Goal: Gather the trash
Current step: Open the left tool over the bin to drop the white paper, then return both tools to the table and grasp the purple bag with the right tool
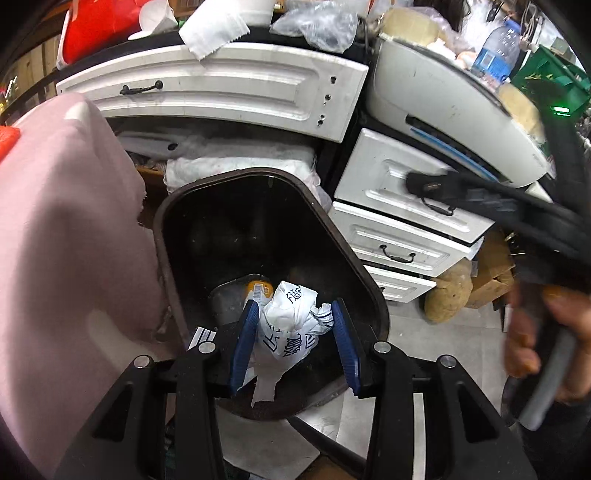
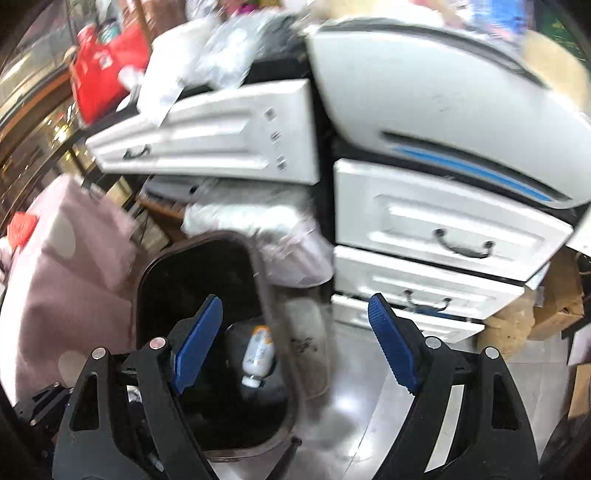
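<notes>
Left wrist view: left tongs (image 1: 293, 341) closed on a crumpled white paper wrapper (image 1: 291, 325) with dark blue print, blue pads (image 1: 243, 345) pressing it from both sides. Wrapper held directly above the open mouth of the dark trash bin (image 1: 177, 280), a loose strip hanging down between the pads. Deep in the bin, a small bottle (image 1: 258, 290) with an orange-and-white label, partly hidden behind the wrapper. Pink cloth (image 1: 62, 221) filling the left side, just beside the bin rim. Behind the bin, a white bundle (image 1: 240, 162) under an open white drawer front (image 1: 221, 88) with a dark handle. To the right, a stack of white drawers (image 1: 399, 206) and a white printer (image 1: 443, 99) on top of them. Clear plastic and white paper piled on the desk (image 1: 258, 35) above; a water bottle (image 1: 496, 51) at upper right. At the right edge, blurred, the person's hand (image 1: 543, 332) on a grey handle, with the black body of the other tool across the drawers.

Right wrist view, motion-blurred: right tongs (image 2: 295, 345) spread wide, nothing between the blue pads (image 2: 393, 345). Left pad over the bin (image 2: 147, 280) opening, right pad over the shiny floor (image 2: 351, 406) in front of the drawers (image 2: 443, 229). Inside the bin, the small white bottle (image 2: 258, 354) lying on the bottom, cap toward the camera. Pink cloth (image 2: 66, 280) at left, red bag (image 2: 107, 74) at upper left, printer (image 2: 443, 92) at upper right.
</notes>
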`<state>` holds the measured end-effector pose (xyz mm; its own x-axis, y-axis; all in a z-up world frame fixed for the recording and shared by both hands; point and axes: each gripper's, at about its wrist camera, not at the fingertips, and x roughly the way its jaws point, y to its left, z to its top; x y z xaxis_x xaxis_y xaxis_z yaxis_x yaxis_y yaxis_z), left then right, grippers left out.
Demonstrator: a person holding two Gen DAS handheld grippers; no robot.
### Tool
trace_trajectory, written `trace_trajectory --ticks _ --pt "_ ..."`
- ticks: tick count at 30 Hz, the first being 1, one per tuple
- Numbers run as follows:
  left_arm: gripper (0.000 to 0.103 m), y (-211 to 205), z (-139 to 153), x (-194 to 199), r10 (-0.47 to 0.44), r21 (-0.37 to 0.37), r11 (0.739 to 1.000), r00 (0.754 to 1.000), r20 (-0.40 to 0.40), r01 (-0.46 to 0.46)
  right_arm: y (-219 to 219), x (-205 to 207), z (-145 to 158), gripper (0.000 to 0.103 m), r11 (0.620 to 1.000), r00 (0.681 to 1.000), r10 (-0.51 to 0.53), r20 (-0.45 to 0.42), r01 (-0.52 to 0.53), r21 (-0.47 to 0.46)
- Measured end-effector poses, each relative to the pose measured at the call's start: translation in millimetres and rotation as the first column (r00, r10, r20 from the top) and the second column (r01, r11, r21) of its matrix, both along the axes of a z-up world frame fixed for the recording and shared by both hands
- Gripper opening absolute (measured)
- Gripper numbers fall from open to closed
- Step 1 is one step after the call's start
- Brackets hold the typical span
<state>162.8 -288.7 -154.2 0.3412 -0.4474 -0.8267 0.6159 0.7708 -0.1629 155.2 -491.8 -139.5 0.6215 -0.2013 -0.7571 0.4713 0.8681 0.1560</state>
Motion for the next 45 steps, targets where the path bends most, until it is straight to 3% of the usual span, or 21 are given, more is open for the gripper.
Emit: trace_trajectory --ticks 10,12,14,17,22,27,34,45 --pt "0.042 -16 -28 19 0.047 0.068 0.997 0.999 -0.015 -0.046 -9 -21 15 0.081 0.998 0.997 -0.053 0.049 0.053 -0.013" --pt "0.051 -18 -32 21 0.050 0.070 0.996 0.998 -0.024 -0.048 -8 -23 16 0.081 0.999 0.997 -0.050 0.053 0.051 -0.016" --pt "0.076 -18 -34 21 0.049 0.070 0.996 0.998 -0.033 -0.047 -6 -24 18 0.081 0.998 0.997 -0.050 0.054 0.051 -0.023" --pt "0.094 -19 -34 21 0.043 0.061 0.997 0.999 -0.026 -0.041 -4 -25 21 0.081 0.998 0.997 -0.047 0.061 0.050 -0.036" --pt "0.096 -24 -34 18 0.019 0.057 0.998 0.999 -0.043 -0.016 -1 -28 29 0.084 0.999 0.996 -0.037 0.087 0.040 -0.036" --pt "0.096 -20 -10 1 0.010 -0.001 1.000 1.000 0.016 -0.010 3 -36 49 0.089 0.998 0.987 -0.023 0.157 0.031 -0.050" --pt "0.097 0 50 -35 -0.036 -0.106 0.993 0.993 0.111 0.048 22 -43 77 0.092 0.998 0.969 0.042 0.245 -0.027 -0.061" --pt "0.097 75 121 -71 0.026 -0.143 0.990 0.953 0.301 0.019 88 -36 111 0.093 0.975 0.925 0.223 0.308 -0.202 -0.096"
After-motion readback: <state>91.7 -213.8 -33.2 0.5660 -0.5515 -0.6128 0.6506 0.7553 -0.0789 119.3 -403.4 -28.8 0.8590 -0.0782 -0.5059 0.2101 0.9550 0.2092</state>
